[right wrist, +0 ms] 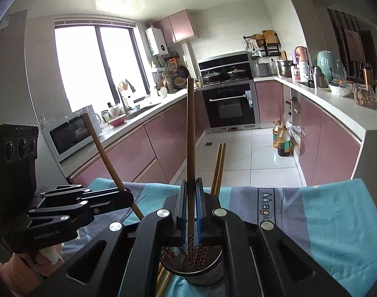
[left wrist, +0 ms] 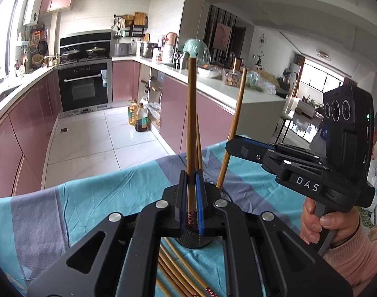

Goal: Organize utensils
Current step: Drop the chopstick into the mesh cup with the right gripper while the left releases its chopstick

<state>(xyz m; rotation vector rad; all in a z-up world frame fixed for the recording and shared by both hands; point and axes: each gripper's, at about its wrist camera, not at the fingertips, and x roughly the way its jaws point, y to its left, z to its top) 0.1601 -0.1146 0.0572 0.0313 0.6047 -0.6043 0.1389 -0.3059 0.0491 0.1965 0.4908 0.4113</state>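
Left wrist view: left gripper point(left wrist: 191, 185) has its jaws closed on one bamboo chopstick point(left wrist: 191, 123), clamped between the blue pads point(left wrist: 201, 198). The stick stands near upright, patterned end down, plain end up. Directly below the jaws sits a dark round holder point(left wrist: 197, 241) on the blue-and-grey cloth point(left wrist: 89, 198); only its lower edge shows. Two more sticks rise behind the held one. Loose chopsticks point(left wrist: 178, 269) lie flat on the cloth at the near side of the holder. To the right, the right gripper point(left wrist: 231, 144) grips a second chopstick point(left wrist: 234, 123), tilted with its top leaning right; its lower end goes down behind the left gripper's body. A hand point(left wrist: 322, 225) in a pink sleeve holds the right gripper's handle.

Right wrist view: right gripper point(right wrist: 191, 198) is closed on its chopstick point(right wrist: 191, 148), held upright, patterned end inside the mesh holder point(right wrist: 196, 264). Several patterned stick ends stand in the holder already. Two sticks point(right wrist: 219, 168) lean out of it to the far right. The left gripper point(right wrist: 129, 195) at left is shut on its own stick point(right wrist: 109, 160), which tilts up to the left. Loose sticks point(right wrist: 163, 282) lie beside the holder's near left edge.
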